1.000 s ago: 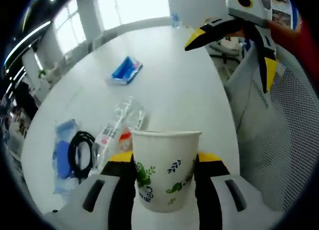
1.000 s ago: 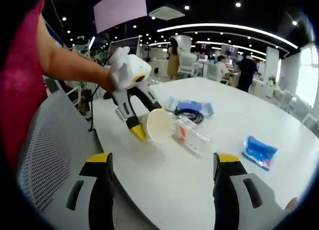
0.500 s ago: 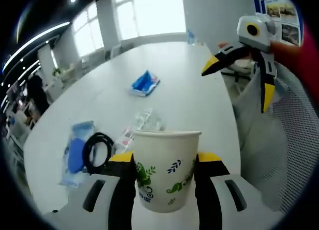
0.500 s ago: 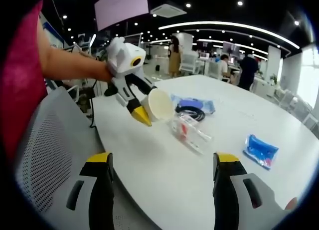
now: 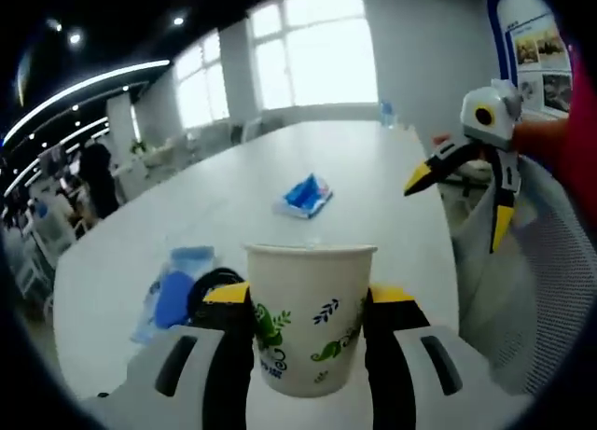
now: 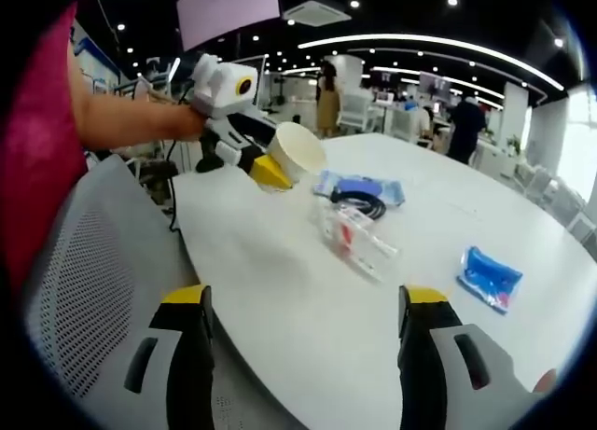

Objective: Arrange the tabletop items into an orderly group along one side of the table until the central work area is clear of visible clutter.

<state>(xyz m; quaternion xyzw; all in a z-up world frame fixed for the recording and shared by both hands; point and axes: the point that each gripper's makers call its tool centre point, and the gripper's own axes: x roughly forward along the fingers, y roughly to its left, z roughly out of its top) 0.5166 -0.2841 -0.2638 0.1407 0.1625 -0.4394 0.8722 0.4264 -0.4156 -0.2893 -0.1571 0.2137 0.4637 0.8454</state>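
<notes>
A white paper cup (image 5: 308,318) with green leaf print sits between the jaws of my left gripper (image 5: 308,296), which is shut on it. In the right gripper view the cup (image 6: 298,150) is held tilted above the near end of the white table (image 6: 280,290) by the left gripper (image 6: 280,166). On the table lie a clear plastic packet (image 6: 359,239), a blue pouch (image 6: 359,187) with a black cable (image 6: 362,206) and a blue packet (image 6: 490,276). My right gripper (image 6: 303,304) is open and holds nothing. It hangs over the table edge (image 5: 459,204).
A grey mesh chair (image 6: 84,262) stands against the table's near edge. A person's arm with a red sleeve (image 6: 37,141) holds the left gripper. The blue packet (image 5: 303,195) and the blue pouch (image 5: 173,295) lie on the table (image 5: 373,187). People stand in the background.
The left gripper has lifted the cup higher and carried it away from the clear packet toward the table's end. The right gripper has stayed open and nearly still.
</notes>
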